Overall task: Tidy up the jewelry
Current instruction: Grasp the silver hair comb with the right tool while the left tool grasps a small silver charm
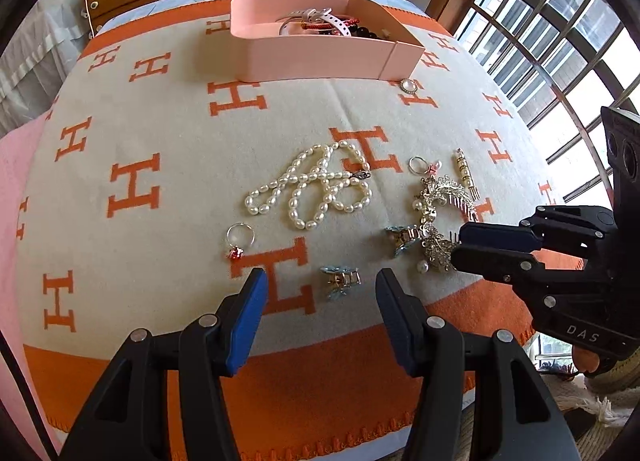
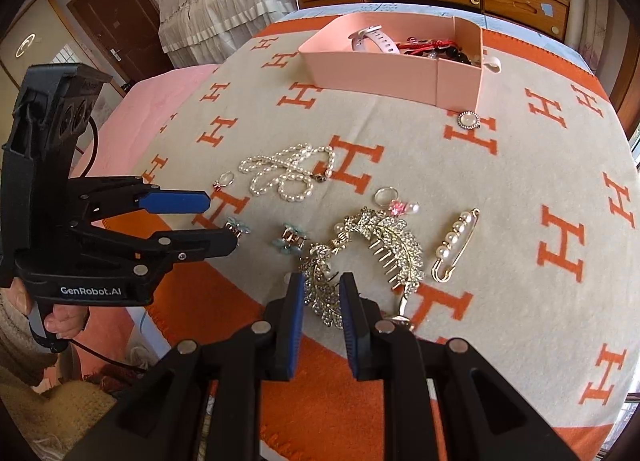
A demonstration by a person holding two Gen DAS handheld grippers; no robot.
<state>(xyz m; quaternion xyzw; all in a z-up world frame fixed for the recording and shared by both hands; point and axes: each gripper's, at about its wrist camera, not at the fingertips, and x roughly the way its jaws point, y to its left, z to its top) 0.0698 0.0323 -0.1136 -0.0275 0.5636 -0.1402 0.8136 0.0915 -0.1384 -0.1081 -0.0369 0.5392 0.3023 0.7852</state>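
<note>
Jewelry lies loose on the blanket (image 1: pixel 168 133) in front of the pink box (image 1: pixel 320 57). I take the rhinestone comb (image 2: pixel 360 257) as landmark. My right tongs (image 2: pixel 319 307) straddle its near leaf end, narrowly parted; I cannot tell if the pads touch it. My left tongs (image 1: pixel 320 317) stand wide apart, holding nothing, left of the comb over a blue hair claw (image 1: pixel 340 281). The pearl necklace (image 1: pixel 312 185) lies beyond-left.

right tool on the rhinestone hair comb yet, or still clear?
Cannot tell. In the right wrist view the right tool straddles the rhinestone hair comb, pads looking slightly clear; the left wrist view shows its tips at the comb, contact unclear.
</note>
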